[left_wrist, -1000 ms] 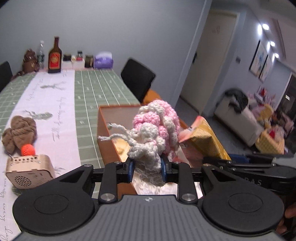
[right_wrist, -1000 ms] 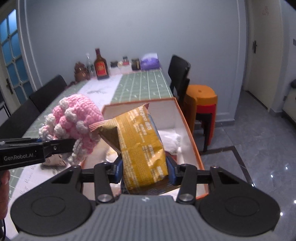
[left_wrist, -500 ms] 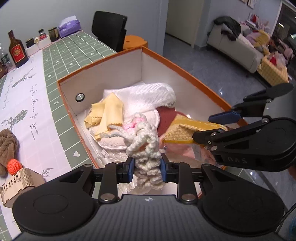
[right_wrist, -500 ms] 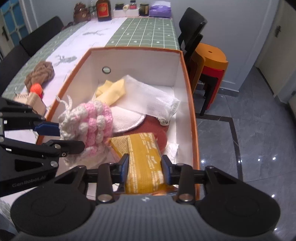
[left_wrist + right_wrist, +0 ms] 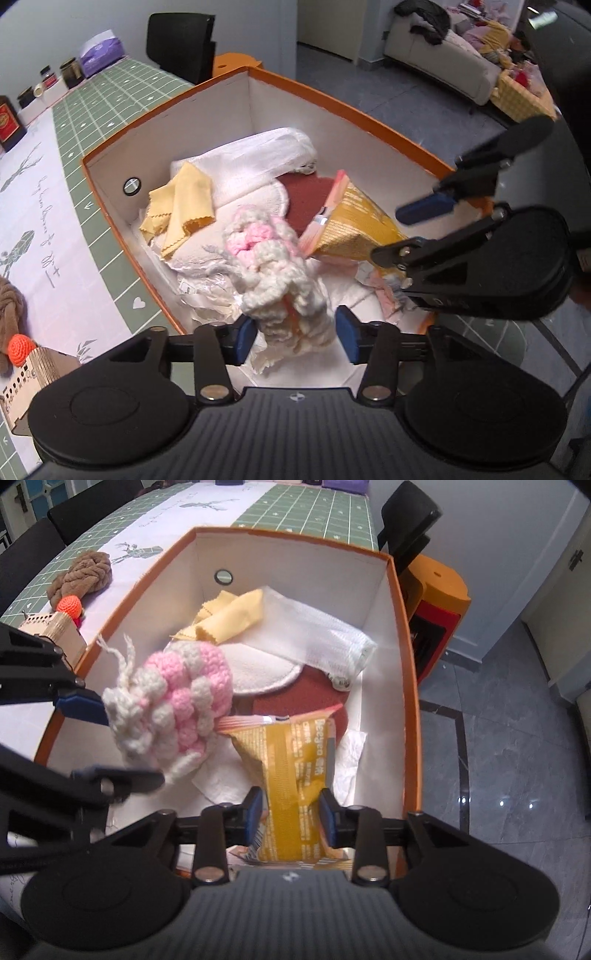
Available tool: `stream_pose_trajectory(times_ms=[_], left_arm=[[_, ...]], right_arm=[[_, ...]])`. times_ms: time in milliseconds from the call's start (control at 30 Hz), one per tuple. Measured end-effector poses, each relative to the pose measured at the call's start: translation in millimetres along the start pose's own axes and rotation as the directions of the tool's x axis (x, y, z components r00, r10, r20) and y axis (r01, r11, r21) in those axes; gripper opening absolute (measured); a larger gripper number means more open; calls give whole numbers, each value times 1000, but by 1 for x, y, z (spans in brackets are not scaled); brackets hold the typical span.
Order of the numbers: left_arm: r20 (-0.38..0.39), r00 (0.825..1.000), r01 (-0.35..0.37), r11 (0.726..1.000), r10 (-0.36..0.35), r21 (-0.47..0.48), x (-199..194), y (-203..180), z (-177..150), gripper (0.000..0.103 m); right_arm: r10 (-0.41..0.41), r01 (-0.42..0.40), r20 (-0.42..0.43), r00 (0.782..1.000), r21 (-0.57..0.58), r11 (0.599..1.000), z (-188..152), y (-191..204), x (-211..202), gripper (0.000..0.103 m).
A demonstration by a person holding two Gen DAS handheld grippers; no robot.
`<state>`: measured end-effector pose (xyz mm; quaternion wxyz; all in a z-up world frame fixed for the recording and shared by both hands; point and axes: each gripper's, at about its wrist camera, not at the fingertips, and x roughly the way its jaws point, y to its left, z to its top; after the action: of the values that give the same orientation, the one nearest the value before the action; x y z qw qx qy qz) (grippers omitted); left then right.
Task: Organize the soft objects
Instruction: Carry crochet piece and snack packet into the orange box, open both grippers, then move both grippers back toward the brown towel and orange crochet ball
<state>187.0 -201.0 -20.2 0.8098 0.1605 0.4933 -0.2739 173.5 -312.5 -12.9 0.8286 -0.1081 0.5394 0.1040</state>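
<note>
Crochet toy (image 5: 275,273) between opened left gripper (image 5: 295,334)

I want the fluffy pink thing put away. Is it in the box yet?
Over the orange box, yes, but not resting: the pink-and-white crochet toy hangs between the left gripper's just-opened jaws, gaps visible beside both pads.

left hand-held gripper (image 5: 295,328) just opened (crochet toy (image 5: 277,273) between), lowered into box (image 5: 110,177).

soft, even indoor light; edges bend with fisheye distortion, the crochet toy (image 5: 275,266) is motion-blurred, and glare spots dot the floor (image 5: 517,775) at right.
</note>
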Motion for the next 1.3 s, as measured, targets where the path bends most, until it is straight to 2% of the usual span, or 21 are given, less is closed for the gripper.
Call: stream_pose_trajectory(times_ms=[100, 267, 433, 467, 600, 733, 867, 1000, 1067, 1200, 1300], left_arm=[[20, 1000, 5, 1000, -6, 22, -8, -2, -2, 74], [72, 997, 7, 1000, -7, -1, -29, 6, -5, 75], [148, 989, 21, 999, -17, -31, -54, 16, -15, 75], [162, 987, 24, 999, -17, -39, -58, 18, -17, 75], [227, 974, 24, 997, -6, -76, -74, 28, -32, 75], [306, 950, -19, 993, 53, -113, -94, 37, -52, 75], [374, 922, -42, 985, 103, -168, -107, 46, -75, 74], [443, 881, -70, 973, 164, -221, -120, 61, -109, 71], [458, 866, -81, 961, 199, -264, -126, 71, -125, 71], [457, 848, -102, 930, 267, -353, -136, 91, -152, 69], [432, 849, -130, 912, 305, -390, -141, 106, -166, 69]], right_arm=[[-10, 10, 18, 1000, -14, 1000, 3, 3, -9, 48], [-28, 29, 28, 999, -22, 999, 5, 8, -19, 53], [-37, 38, 46, 998, -9, 999, 3, 12, -31, 54], [-38, 38, 53, 998, -6, 999, 3, 13, -34, 57], [-43, 42, 97, 994, 3, 999, 1, 22, -47, 62], [-27, 25, 158, 987, 16, 1000, -2, 38, -61, 66], [31, -39, 244, 969, 28, 999, -7, 59, -76, 67], [112, -115, 333, 936, -13, 993, -13, 90, -87, 67], [131, -124, 365, 922, -45, 991, -14, 108, -90, 67], [179, -154, 416, 892, -93, 984, -16, 138, -92, 67], [225, -197, 424, 877, -109, 974, -12, 156, -85, 67]])
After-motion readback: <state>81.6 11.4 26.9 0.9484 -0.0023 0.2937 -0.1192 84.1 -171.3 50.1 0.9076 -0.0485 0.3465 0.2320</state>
